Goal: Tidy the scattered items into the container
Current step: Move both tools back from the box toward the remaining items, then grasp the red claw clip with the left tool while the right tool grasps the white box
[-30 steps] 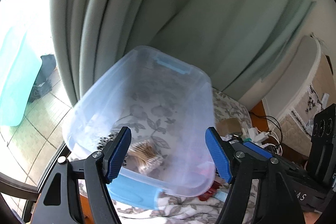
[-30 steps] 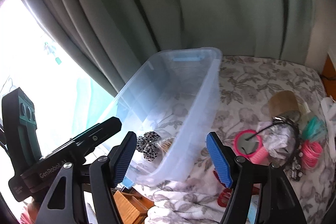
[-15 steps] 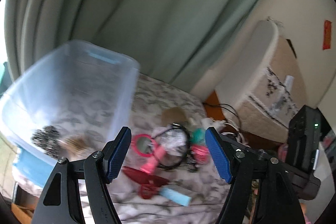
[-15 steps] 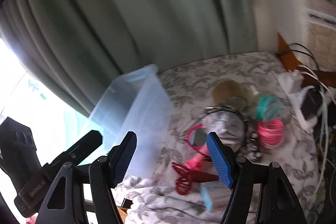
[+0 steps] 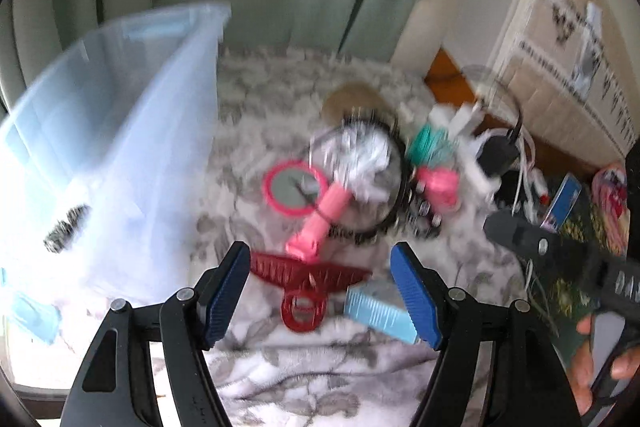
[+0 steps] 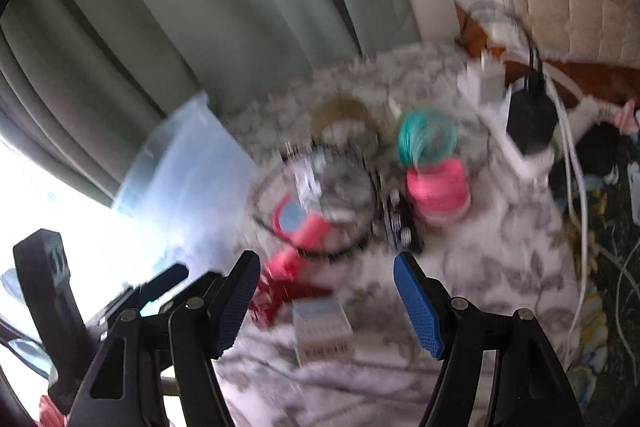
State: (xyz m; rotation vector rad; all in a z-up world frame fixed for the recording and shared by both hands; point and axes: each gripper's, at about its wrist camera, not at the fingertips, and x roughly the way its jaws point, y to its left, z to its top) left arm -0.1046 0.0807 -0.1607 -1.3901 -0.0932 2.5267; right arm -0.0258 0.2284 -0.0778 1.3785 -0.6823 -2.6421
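The container [image 5: 120,131] shows contents only from the left; both grippers' jaws gape empty.

Both views motion-blurred. Bin [image 5: 120,131] cut off at left edge in the left view, contents just dark smears [image 5: 66,225]. Small dark bits [image 6: 398,223] beside the pink coil [image 6: 438,191] unreadable. Red clip [image 6: 276,297] partly behind a right finger [image 6: 236,303]. Box [image 6: 322,327] print illegible. Hand [image 5: 600,367] cropped at right edge.
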